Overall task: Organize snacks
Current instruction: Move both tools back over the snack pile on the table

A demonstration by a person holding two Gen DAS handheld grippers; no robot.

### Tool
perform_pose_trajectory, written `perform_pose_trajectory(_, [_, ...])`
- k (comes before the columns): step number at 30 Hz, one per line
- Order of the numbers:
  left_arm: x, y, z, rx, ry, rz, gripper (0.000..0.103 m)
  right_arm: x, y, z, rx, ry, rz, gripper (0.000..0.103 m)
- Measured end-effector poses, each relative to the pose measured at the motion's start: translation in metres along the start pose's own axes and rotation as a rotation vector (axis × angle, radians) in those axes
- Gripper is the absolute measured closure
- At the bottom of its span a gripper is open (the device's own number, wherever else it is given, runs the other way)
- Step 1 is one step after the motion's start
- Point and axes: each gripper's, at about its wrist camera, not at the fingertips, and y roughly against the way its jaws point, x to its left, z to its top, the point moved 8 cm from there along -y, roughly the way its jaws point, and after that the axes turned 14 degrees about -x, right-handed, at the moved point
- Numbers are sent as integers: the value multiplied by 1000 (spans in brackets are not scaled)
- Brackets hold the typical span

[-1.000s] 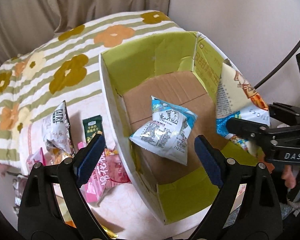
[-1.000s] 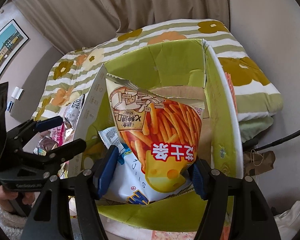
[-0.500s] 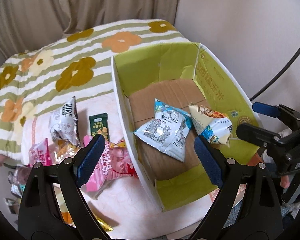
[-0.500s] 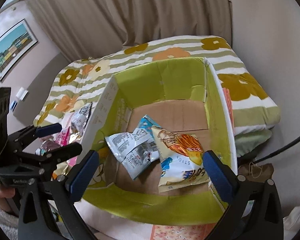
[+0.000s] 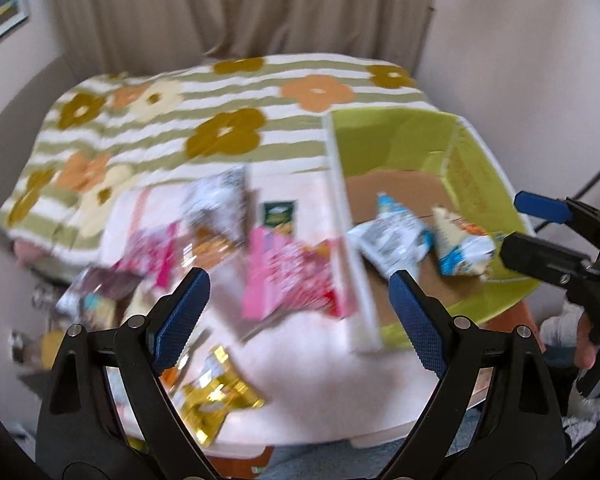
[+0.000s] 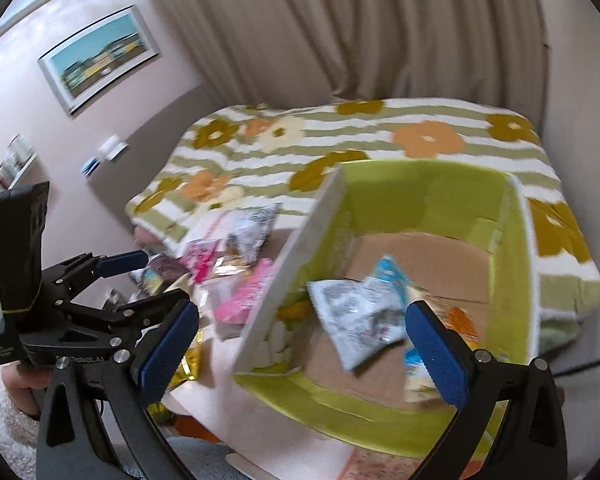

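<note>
Snacks are being sorted into the green-lined cardboard box [image 6: 432,200], and two are in: a blue-and-white packet [image 6: 356,312] and an orange fries bag [image 5: 462,246] lie on its brown floor, touching each other, at lower right of the right wrist view. The rest lie loose on the pink surface [image 5: 312,364] left of the box: a pink packet [image 5: 284,276] just against the box wall, a small green bar [image 5: 278,216] above it, a silver bag [image 5: 220,204], and a gold wrapper [image 5: 216,396] at lower centre. Blur makes the far-left pile hard to sort, though it looks like several more packets.

The left claw [image 5: 296,312] stands wide with nothing between its blue pads, poised above the loose snacks. The right claw [image 6: 304,340] gapes equally wide and empty above the box.

The step in hand seems to be fetching the next item. That calls for lowering the left claw onto one loose packet, likely the pink one, squeezing a flat edge without catching its neighbours
</note>
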Motion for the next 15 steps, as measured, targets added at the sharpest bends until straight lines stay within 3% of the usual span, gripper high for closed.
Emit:
perform_pose_trajectory(9, [93, 34, -47, 20, 117, 160, 13, 69, -30, -10, 37, 96, 128, 0])
perform_pose_trajectory(15, [156, 46, -81, 48, 186, 204, 13, 113, -56, -17, 65, 156, 159, 0])
